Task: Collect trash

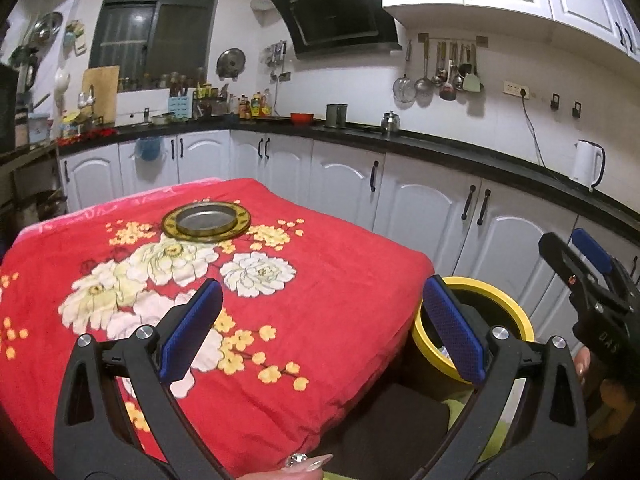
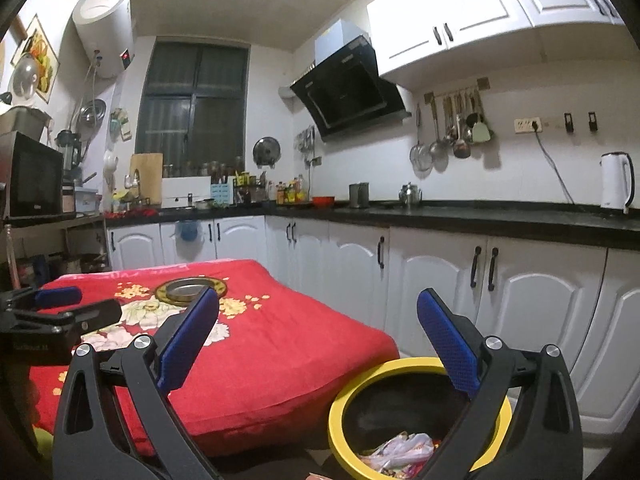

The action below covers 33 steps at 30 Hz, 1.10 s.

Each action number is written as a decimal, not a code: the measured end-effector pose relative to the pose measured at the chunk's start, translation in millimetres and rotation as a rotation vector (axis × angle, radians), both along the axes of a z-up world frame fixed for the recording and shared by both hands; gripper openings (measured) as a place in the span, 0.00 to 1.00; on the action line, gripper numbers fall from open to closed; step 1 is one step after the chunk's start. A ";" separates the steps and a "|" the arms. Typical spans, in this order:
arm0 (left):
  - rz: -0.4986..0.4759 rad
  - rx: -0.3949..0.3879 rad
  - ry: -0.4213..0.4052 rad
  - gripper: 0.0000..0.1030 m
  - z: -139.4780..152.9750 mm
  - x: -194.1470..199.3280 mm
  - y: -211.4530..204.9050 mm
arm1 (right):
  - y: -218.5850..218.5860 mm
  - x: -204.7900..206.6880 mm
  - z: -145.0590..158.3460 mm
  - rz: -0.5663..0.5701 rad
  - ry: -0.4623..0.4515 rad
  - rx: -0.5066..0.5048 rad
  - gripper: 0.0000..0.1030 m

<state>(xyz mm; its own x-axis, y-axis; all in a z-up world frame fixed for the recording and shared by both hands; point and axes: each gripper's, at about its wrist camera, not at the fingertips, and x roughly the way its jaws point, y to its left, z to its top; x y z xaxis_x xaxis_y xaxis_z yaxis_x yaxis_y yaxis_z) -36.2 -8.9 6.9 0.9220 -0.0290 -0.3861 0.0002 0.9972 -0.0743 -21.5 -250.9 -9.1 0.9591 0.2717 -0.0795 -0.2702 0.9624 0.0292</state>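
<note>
A yellow-rimmed black bin (image 2: 416, 412) stands on the floor at the right of the table, with crumpled wrappers (image 2: 400, 450) in its bottom. In the left wrist view the same bin (image 1: 492, 312) shows behind my right-hand finger. My left gripper (image 1: 324, 328) is open over the table's near right corner, nothing between its blue pads. My right gripper (image 2: 318, 344) is open too, above the bin's rim and the table edge, and holds nothing. The right gripper (image 1: 588, 264) also appears at the far right of the left wrist view, and the left gripper (image 2: 60, 308) at the left of the right wrist view.
The table carries a red floral cloth (image 1: 280, 300) with a round metal dish in a gold-rimmed ring (image 1: 206, 220) at its far side. White cabinets (image 2: 440, 272) under a black counter run behind and to the right. A hand's fingernails (image 1: 308, 462) show at the bottom.
</note>
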 end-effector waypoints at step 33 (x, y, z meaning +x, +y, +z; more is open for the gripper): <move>-0.009 -0.010 0.005 0.89 -15.9 7.7 -0.1 | 8.8 11.1 -13.6 0.021 0.061 -0.025 0.94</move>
